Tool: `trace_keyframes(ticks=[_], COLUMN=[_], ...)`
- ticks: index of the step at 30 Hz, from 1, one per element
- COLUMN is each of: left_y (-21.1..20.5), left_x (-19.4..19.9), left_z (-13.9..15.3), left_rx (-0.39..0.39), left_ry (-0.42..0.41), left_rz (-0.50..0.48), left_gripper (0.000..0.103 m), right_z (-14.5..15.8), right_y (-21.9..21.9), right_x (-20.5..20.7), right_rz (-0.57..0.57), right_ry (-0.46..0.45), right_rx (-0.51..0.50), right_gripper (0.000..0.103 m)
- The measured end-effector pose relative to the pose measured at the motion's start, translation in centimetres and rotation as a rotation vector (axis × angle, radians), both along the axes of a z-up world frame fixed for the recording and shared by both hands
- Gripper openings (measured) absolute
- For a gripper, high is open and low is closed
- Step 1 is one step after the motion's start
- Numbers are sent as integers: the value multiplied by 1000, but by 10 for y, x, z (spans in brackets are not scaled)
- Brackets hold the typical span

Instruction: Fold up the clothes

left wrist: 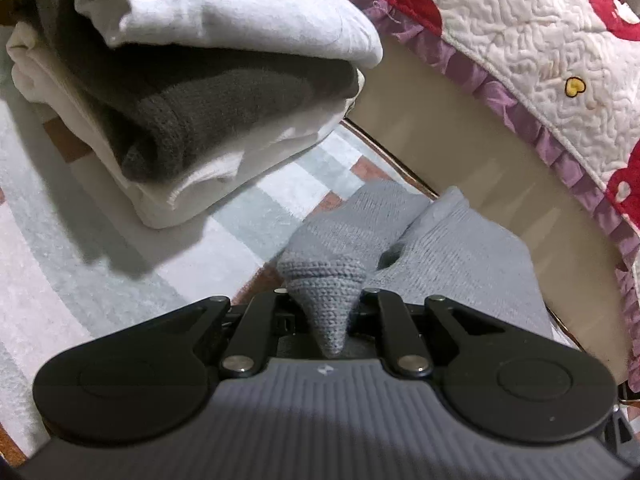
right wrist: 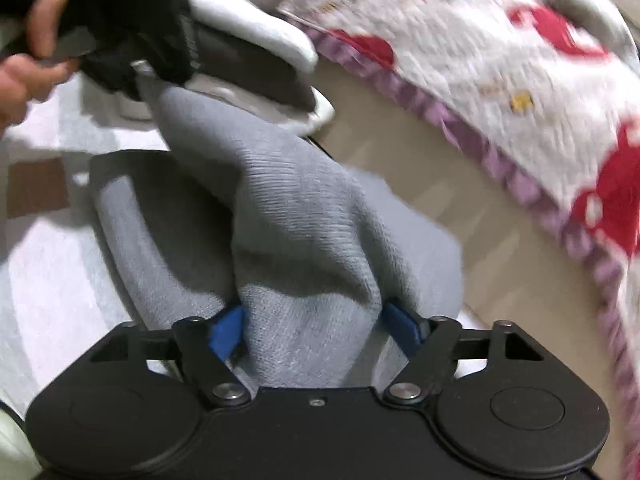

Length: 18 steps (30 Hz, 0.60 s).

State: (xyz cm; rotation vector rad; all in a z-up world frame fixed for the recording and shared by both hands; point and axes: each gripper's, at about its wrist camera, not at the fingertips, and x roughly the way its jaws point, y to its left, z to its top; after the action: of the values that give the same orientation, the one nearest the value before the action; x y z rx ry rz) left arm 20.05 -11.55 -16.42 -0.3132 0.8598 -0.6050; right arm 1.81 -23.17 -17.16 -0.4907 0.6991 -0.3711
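Note:
A grey knit garment (left wrist: 440,248) hangs between both grippers above the rug. My left gripper (left wrist: 324,300) is shut on a pinched corner of it, and the cloth hides the fingertips. In the right wrist view the garment (right wrist: 288,208) stretches from my right gripper (right wrist: 314,320) up to the left gripper (right wrist: 140,68), which a hand (right wrist: 24,72) holds. The right gripper's blue pads (right wrist: 226,330) stand well apart with a thick bunch of the knit filling the gap between them.
A stack of folded clothes (left wrist: 180,112), white over dark grey over cream, sits on the pale checked rug (left wrist: 60,240) at left. A beige bed side (left wrist: 480,152) under a quilt (left wrist: 540,40) with red hearts and a purple frill borders the right.

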Motion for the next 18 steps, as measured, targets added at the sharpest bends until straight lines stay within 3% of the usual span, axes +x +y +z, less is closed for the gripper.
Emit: trace_keyframes(ticks=[2,5,8,10,11,12,13,14,17,18], left_y=[-1,-3,-3,-3,-5,-6,-6,-3,3,2], left_x=[3,6,6,5,3,1,-1,-2,-3,-4], left_z=[0,3,3,3,6,11,16,20,22,13], left_rx=[-16,-34,-34,-24,2,22,28,28,27,37], left_ry=[12,17,26,22,-9,-39,-59,-65,-44,-15], left_rz=[0,-1,2,1,-6,-14,-21,-27,-62,-88], left_gripper=[11,11,11,11,11,11,11,11,12,12], right_z=[-2,-13,-23,-23,-19,-7,4,16,42,36], right_y=[-8,-6,-4,-9,-10,-11,-12,-13,-15,-18], right_x=[0,2,8,15,15,9,3,-4,-43,-46], right_rz=[34,73,91,81,80,76,71,68,82,97], right_ry=[20,68,84,61,59,43,27,12,-22,2], right_rx=[-43,-102,-141,-120,-103,-81,-59,-38,5,23], right_gripper=[66,65,78,78,55,45,30,25,23,23])
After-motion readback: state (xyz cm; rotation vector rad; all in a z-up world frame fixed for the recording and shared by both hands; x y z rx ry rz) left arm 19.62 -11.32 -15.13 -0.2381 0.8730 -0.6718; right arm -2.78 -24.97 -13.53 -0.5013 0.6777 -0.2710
